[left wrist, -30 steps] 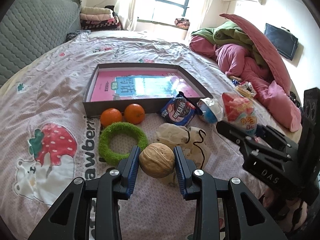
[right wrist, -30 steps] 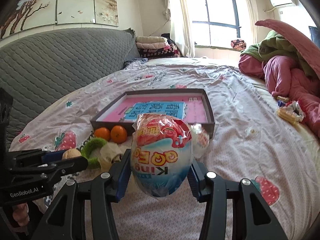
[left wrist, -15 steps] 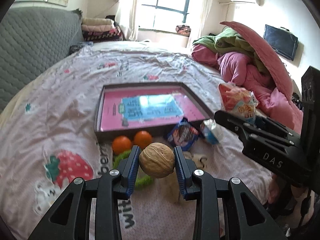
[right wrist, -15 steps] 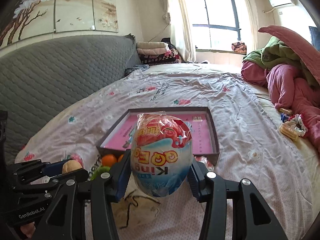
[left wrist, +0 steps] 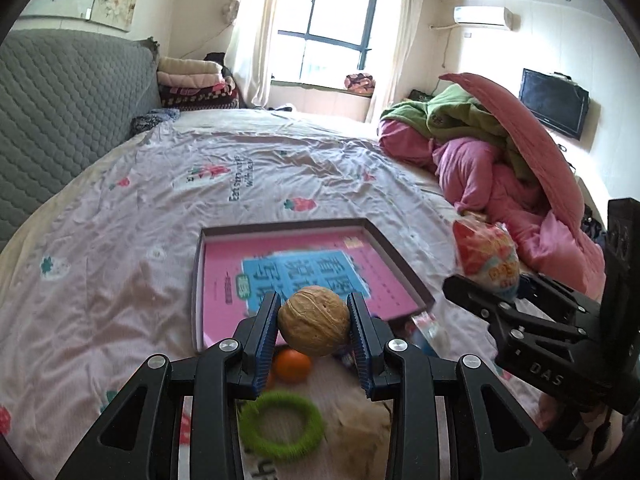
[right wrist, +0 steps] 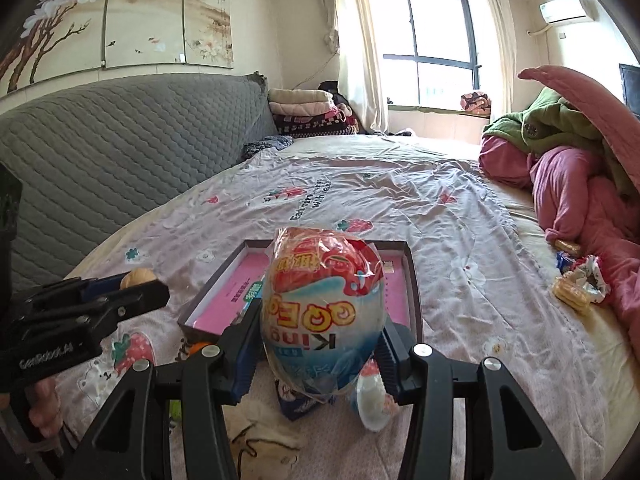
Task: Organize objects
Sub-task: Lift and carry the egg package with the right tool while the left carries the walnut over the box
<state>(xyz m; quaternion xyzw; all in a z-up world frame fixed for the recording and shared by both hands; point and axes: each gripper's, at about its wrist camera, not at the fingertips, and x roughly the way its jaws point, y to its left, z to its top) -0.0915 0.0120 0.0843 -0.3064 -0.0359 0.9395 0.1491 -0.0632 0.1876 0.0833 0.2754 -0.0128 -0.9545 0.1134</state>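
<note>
My left gripper (left wrist: 314,322) is shut on a brown walnut (left wrist: 314,320), held above the near edge of a shallow dark box (left wrist: 384,242) with a pink and blue book inside. My right gripper (right wrist: 320,344) is shut on a large wrapped toy egg (right wrist: 322,312), red on top and white-blue below, held above the bed near the box's (right wrist: 414,276) right front corner. In the left wrist view the egg (left wrist: 486,258) and right gripper show at right. Below lie an orange (left wrist: 294,366), a green ring (left wrist: 280,424) and a beige cloth toy (left wrist: 362,428).
All lies on a bed with a strawberry-print sheet (left wrist: 120,240). A grey quilted headboard (right wrist: 100,152) runs along the left. Pink and green bedding (left wrist: 500,152) is piled at right. Snack wrappers (right wrist: 580,280) lie by it. A small egg toy (right wrist: 372,400) and blue packet (right wrist: 298,404) lie below my right gripper.
Both grippers have risen and moved forward toward the box, each still holding its object. The loose items on the sheet have slid lower in both views.
</note>
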